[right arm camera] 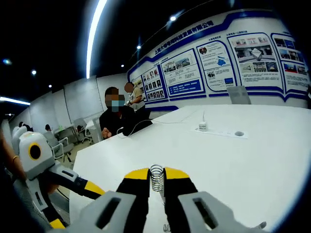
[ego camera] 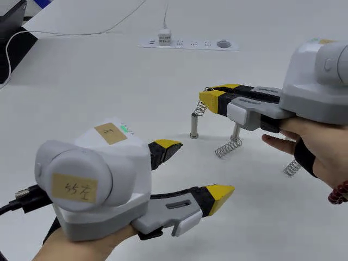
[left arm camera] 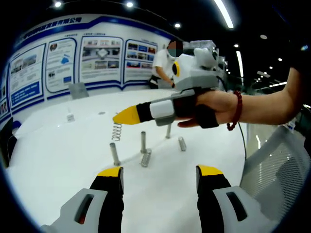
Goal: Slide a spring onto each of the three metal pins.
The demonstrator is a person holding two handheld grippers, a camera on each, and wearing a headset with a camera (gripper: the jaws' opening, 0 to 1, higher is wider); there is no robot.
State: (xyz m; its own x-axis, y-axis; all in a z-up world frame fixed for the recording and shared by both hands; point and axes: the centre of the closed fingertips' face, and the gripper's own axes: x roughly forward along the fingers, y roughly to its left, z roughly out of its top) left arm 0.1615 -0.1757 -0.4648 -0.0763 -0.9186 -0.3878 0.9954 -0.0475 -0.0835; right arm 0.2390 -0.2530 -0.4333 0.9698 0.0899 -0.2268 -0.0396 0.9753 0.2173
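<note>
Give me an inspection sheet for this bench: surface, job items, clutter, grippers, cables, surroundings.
Surface: white table, clean where visible.
Job's things: three upright metal pins, none visibly carrying a spring; two loose springs lying on the table near them; one held spring.
Clutter: power strip at the far side; dark object at the far-left corner.
Grippers: left gripper open, empty; right gripper shut on the held spring, above the pins.
Cables: white cable across the far table; dark cable behind the left gripper.
Surroundings: wall display boards; people at another table.
</note>
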